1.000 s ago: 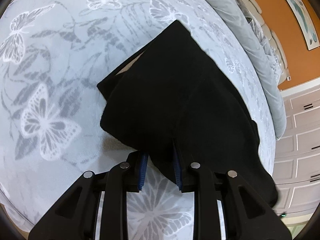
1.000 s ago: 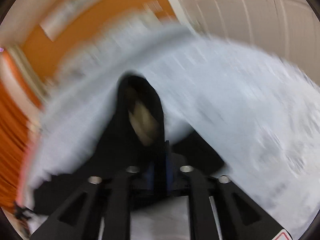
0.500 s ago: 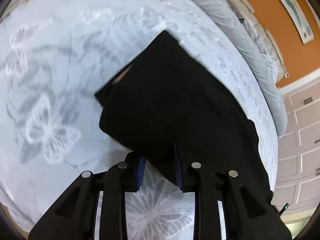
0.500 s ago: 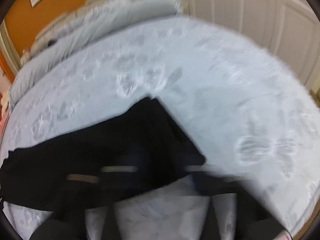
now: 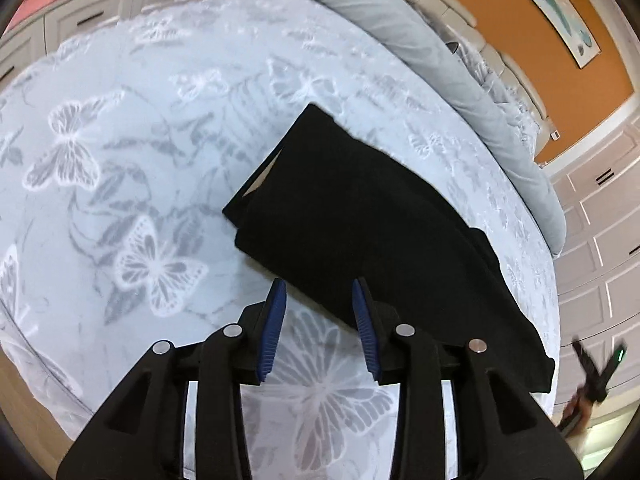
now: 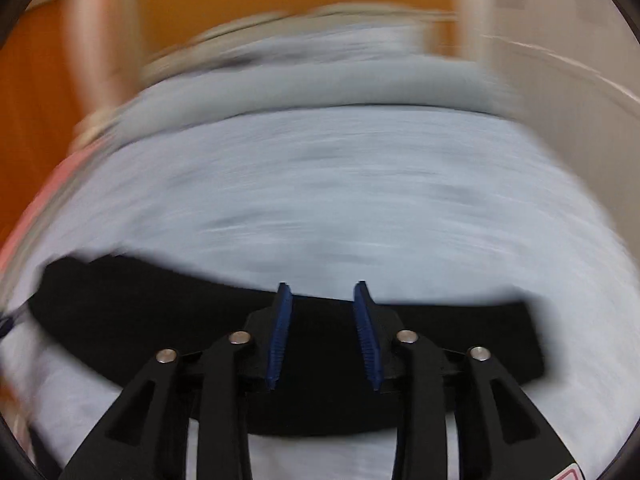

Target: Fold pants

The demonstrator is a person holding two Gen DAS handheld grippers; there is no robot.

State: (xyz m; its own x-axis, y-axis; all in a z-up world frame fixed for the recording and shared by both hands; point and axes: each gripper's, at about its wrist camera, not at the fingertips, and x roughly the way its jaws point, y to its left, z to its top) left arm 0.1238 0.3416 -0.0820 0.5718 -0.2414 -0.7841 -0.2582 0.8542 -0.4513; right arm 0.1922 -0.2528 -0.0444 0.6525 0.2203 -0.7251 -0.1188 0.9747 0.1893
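L gripper (image 5: 318, 294) jaws just opening, spread, nothing pinched. Folded black fabric pants (image 5: 372, 232) lie flat at 12 o'clock on butterfly-print grey bed (image 5: 120, 140). R gripper (image 6: 322, 294) jaws likewise spread, empty, above pants; view blurred.

From my left gripper (image 5: 318, 292) view, the pants (image 5: 372, 220) lie folded on the bed (image 5: 132, 128), running from mid-bed toward the right edge. A rolled duvet (image 5: 440, 76) lies along the bed's far side, behind the pants, with the headboard (image 5: 448, 4) behind it. Cabinets (image 5: 600, 240) stand right of the bed. From my right gripper (image 6: 322, 292) view, blurred, the pants (image 6: 140, 312) stretch crosswise just below and before the gripper, the duvet (image 6: 320, 84) beyond.
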